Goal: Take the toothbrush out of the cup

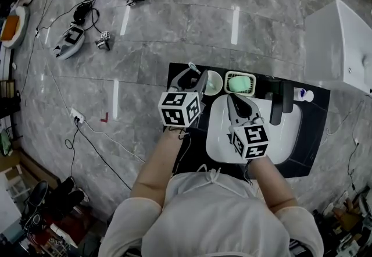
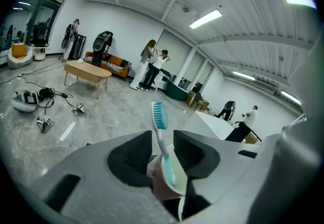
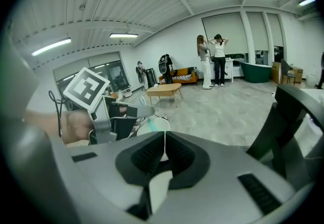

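Toothbrush (image 2: 159, 116) stands in cup (image 1: 213, 82) between released left gripper's (image 2: 163, 139) jaws; neighbouring basket (image 1: 240, 74) holds something green; right gripper (image 3: 163, 152) clenched, empty.

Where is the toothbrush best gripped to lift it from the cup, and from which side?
Grip the toothbrush at its thin neck, just under the bristles, coming in from the person's side. It stands head-up and slightly tilted in the cup, so only that upper stretch is clear of the rim. The left gripper has its jaws open on either side of it.

Toothbrush (image 2: 162, 142) lower handle hidden inside cup (image 2: 161, 187); cup's base unseen.
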The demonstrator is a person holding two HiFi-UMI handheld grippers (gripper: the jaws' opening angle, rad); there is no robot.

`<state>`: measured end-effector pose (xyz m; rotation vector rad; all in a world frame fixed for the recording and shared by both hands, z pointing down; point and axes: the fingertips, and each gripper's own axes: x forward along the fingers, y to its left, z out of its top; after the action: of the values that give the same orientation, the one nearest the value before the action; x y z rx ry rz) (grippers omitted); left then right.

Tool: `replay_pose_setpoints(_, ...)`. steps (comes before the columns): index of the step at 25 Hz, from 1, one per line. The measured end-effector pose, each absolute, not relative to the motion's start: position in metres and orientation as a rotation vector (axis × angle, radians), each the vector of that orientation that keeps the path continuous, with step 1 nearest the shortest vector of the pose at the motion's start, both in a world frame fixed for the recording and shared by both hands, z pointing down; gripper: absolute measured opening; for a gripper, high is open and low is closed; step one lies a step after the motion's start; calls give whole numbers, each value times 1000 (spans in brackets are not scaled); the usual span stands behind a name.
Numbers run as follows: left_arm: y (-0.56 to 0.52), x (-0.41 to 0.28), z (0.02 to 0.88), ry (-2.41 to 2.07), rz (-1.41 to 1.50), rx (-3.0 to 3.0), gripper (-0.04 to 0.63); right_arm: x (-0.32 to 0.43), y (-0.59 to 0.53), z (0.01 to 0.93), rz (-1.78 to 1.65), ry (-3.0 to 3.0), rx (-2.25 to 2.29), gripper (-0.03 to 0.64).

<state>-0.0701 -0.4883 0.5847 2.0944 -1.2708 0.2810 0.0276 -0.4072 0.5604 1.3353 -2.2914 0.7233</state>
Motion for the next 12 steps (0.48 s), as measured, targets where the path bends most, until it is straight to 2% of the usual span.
replay_pose_setpoints(3,-489,-70,584,-1291,289,2102,69,30,-407,563,732,-2286,1344,28)
replay_pose_setpoints(12,-484,-58,563,-1288,271,2172,32,35,-403,557,722,-2302,1372,28)
